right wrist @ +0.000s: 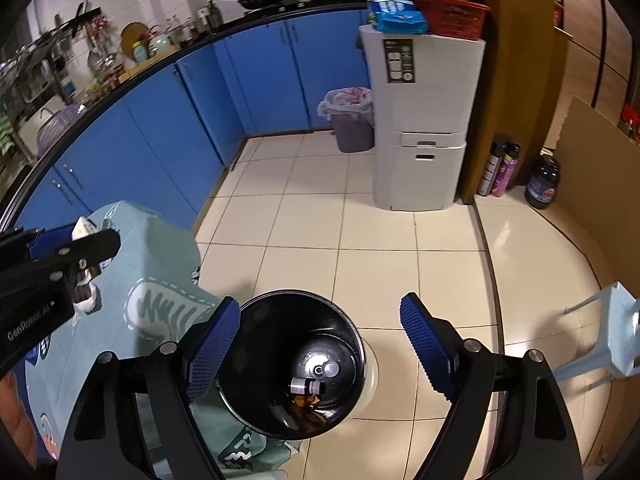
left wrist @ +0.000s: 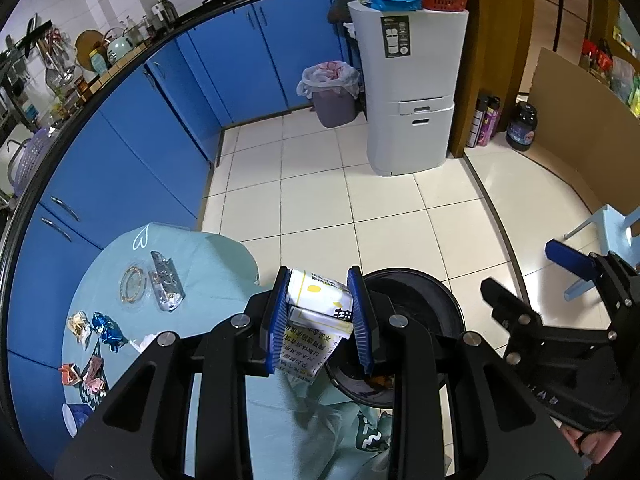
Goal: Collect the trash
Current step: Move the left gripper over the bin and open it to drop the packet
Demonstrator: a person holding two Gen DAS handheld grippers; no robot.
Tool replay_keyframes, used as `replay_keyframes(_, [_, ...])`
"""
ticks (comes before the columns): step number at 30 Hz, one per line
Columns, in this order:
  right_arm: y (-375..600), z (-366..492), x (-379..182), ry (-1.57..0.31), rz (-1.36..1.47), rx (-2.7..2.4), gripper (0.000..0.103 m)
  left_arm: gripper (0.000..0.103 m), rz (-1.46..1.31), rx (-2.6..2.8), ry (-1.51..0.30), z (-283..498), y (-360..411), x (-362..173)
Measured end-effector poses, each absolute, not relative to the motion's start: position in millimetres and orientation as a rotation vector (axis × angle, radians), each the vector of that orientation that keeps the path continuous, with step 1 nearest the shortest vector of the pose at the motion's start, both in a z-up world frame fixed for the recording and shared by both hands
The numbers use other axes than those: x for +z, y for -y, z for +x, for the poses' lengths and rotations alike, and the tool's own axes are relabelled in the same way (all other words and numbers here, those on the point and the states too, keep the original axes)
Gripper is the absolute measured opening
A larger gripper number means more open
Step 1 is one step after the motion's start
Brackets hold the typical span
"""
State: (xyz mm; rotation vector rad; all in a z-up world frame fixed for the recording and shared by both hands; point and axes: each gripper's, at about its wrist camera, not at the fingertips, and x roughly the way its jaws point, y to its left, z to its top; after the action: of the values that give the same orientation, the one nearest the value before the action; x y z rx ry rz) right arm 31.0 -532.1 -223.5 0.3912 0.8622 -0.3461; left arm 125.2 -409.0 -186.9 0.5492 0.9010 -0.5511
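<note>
Beside the table (left wrist: 208, 264), draped in a pale green cloth, a black bin (right wrist: 296, 360) stands on the tiled floor. Its inside is revealed only in the right wrist view: a small vial (right wrist: 307, 386) and brown scraps lie at the bottom. Crumpled wrappers (left wrist: 105, 330) on the cloth are shown only in the left wrist view. A folded white printed packet (left wrist: 316, 316) is clamped by the left gripper (left wrist: 320, 320) near the bin's rim. Nothing is held by the right gripper (right wrist: 320, 348), spread wide above the bin.
</note>
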Motion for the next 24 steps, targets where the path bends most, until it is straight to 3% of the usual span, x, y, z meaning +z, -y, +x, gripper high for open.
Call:
replay_keyframes(17, [570, 2, -219, -0.822, 0.453, -0.489, 0.082, 0.033, 0.549, -0.627, -0.936, 113, 434, -193])
replay_keyframes(18, [572, 1, -218, -0.819, 0.456, -0.495, 0.082, 0.038, 0.549, -0.629, -0.943, 112, 435, -194])
replay_keyframes(20, [575, -1, -218, -0.815, 0.459, -0.503, 0.082, 0.093, 0.521, -0.642, -0.945, 112, 434, -192])
replay_keyframes(21, [576, -1, -217, -0.814, 0.459, -0.504, 0.082, 0.099, 0.502, -0.645, -0.931, 111, 433, -190])
replay_keyframes(24, [575, 0, -217, -0.814, 0.457, -0.503, 0.082, 0.099, 0.507, -0.638, -0.86, 103, 433, -179])
